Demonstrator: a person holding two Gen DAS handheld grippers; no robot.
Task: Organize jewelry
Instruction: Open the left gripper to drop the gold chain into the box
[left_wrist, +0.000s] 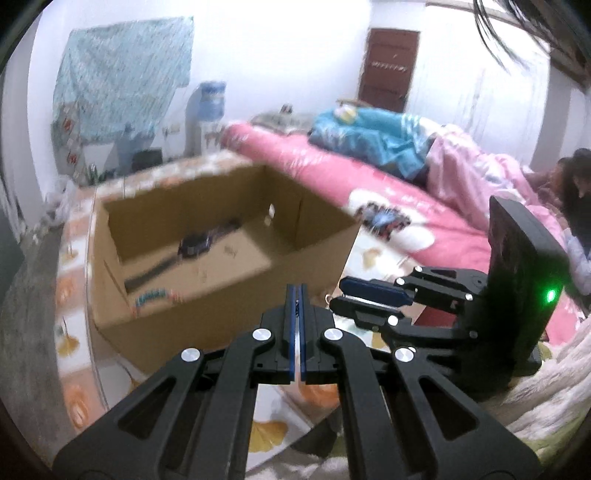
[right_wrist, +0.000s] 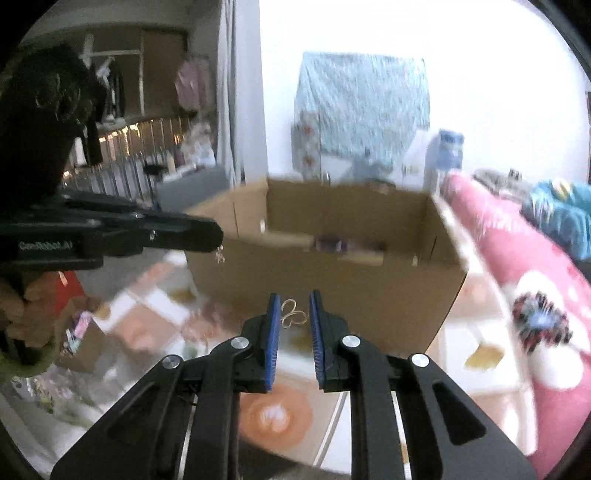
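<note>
An open cardboard box (left_wrist: 325, 236) (right_wrist: 332, 280) stands on the patterned bed sheet. Inside it lie a dark wristwatch (left_wrist: 195, 245) and a turquoise bead bracelet (left_wrist: 155, 295). My left gripper (left_wrist: 297, 295) is shut in front of the box's near wall. In the right wrist view, a tiny pale trinket (right_wrist: 220, 254) dangles from the tip of that left gripper (right_wrist: 218, 236). My right gripper (right_wrist: 294, 306) is closed on a gold wire earring (right_wrist: 293, 316) that spans the narrow gap between its blue pads. The right gripper (left_wrist: 338, 295) hovers just right of the left one, near the box's corner.
A pink quilt (left_wrist: 424, 221) and a blue blanket (left_wrist: 373, 136) lie on the bed to the right of the box. A person (left_wrist: 576, 206) sits at the far right. A small box of trinkets (right_wrist: 77, 332) sits at lower left. A water dispenser (left_wrist: 210, 107) stands behind.
</note>
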